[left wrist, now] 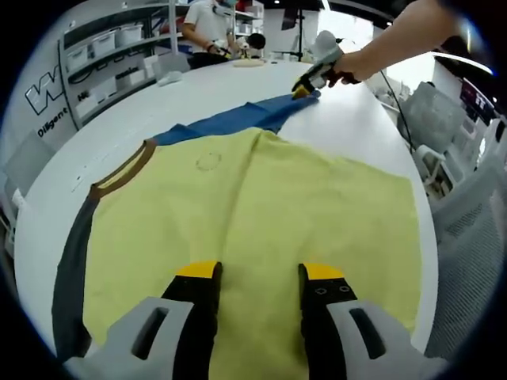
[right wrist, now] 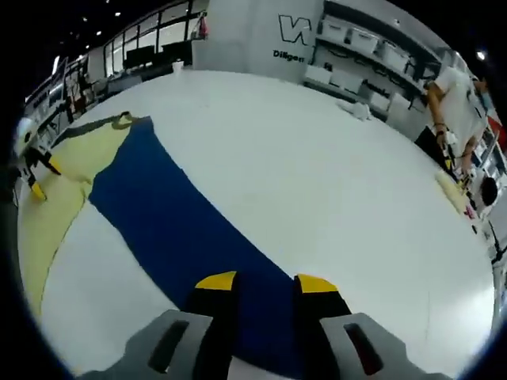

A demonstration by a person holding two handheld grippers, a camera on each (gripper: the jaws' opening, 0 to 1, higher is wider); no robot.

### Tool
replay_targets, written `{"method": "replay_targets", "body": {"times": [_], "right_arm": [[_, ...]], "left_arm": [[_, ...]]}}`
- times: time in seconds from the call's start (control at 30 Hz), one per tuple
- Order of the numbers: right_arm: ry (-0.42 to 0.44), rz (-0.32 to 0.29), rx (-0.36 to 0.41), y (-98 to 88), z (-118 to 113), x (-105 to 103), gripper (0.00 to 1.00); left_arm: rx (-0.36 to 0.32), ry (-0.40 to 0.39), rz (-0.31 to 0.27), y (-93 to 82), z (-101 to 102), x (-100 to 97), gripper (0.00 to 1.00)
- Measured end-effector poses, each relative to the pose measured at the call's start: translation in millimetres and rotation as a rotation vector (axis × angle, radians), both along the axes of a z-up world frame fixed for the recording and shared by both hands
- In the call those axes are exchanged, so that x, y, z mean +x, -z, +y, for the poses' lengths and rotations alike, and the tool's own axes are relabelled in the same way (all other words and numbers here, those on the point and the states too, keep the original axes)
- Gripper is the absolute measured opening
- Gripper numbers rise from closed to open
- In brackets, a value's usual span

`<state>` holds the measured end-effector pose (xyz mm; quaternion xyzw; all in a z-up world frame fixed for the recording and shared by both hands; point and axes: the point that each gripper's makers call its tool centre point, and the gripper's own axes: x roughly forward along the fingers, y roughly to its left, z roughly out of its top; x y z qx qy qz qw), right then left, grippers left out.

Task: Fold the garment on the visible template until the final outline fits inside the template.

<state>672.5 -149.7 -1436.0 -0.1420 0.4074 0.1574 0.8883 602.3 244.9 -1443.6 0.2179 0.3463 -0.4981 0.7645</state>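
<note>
A yellow garment [left wrist: 261, 214] lies spread on the white table [left wrist: 348, 127], with a brown collar [left wrist: 127, 168] and a dark grey sleeve [left wrist: 73, 261] at its left side. Its blue sleeve [left wrist: 238, 120] stretches away across the table. My left gripper [left wrist: 261, 271] is open low over the yellow body, cloth showing between its jaws. My right gripper [right wrist: 265, 283] is open over the far end of the blue sleeve [right wrist: 166, 214]. The left gripper view shows this right gripper [left wrist: 305, 89] in a person's hand at the sleeve's tip. The left gripper [right wrist: 36, 170] appears small by the yellow cloth [right wrist: 47, 214].
Shelves with white bins [left wrist: 103, 43] line the wall beyond the table. A person in a white shirt [left wrist: 207, 28] works at the table's far end with a yellowish cloth [left wrist: 249, 62]. Mesh chairs [left wrist: 467, 206] stand along the table's right edge.
</note>
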Motion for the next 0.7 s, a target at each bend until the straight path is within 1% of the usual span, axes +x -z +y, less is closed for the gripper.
{"method": "replay_targets", "body": {"times": [0.07,0.1,0.17,0.2,0.23,0.37,0.4,0.43,0.47,0.5,0.53,0.57,0.6,0.63,0.67,0.7], "right_arm": [[-0.028,0.005,-0.021,-1.3,1,4,0.25],[-0.043,0.015,-0.007,-0.3,4,6,0.24],[-0.062,0.053,0.020,2.6,7,6,0.13],[-0.064,0.059,0.016,3.2,7,7,0.06],[-0.083,0.068,0.005,4.2,8,7,0.00],[-0.067,0.065,0.003,3.1,7,11,0.01],[-0.067,0.039,0.021,-0.3,10,15,0.11],[-0.070,0.036,0.054,-1.3,15,17,0.16],[-0.122,0.031,0.065,-2.4,23,17,0.18],[-0.158,0.045,-0.002,-0.1,18,17,0.17],[-0.154,0.083,-0.005,4.1,16,14,0.17],[-0.144,0.067,0.036,2.1,20,18,0.17],[-0.144,0.077,0.044,3.1,21,19,0.21],[-0.148,0.074,0.040,2.9,19,21,0.22],[-0.152,0.083,0.047,3.5,19,21,0.21],[-0.155,0.097,0.066,4.8,21,20,0.17]], "left_arm": [[-0.001,0.001,0.000,-0.1,0,0.0,0.45],[-0.001,0.001,0.000,-0.1,0,-0.1,0.45],[-0.001,0.001,0.000,-0.1,0,-0.1,0.45],[-0.001,0.001,0.000,-0.1,0,-0.1,0.45],[0.000,0.001,0.000,-0.1,0,-0.1,0.45],[0.000,0.001,0.000,-0.1,0,-0.1,0.45],[0.000,0.001,0.000,-0.1,0,-0.1,0.45],[0.000,0.000,0.000,-0.1,0,-0.2,0.45],[0.000,0.000,0.000,-0.1,0,-0.2,0.45],[0.000,0.000,0.000,-0.1,0,-0.2,0.45],[0.000,0.000,0.000,0.0,0,-0.2,0.45],[0.000,0.000,-0.001,-0.1,0,-0.1,0.45],[0.000,0.000,0.000,0.0,0,-0.1,0.45],[0.000,0.000,0.000,0.0,0,0.0,0.45],[0.000,0.000,0.000,0.1,0,0.0,0.45],[0.000,0.000,0.000,0.2,0,0.1,0.45]]}}
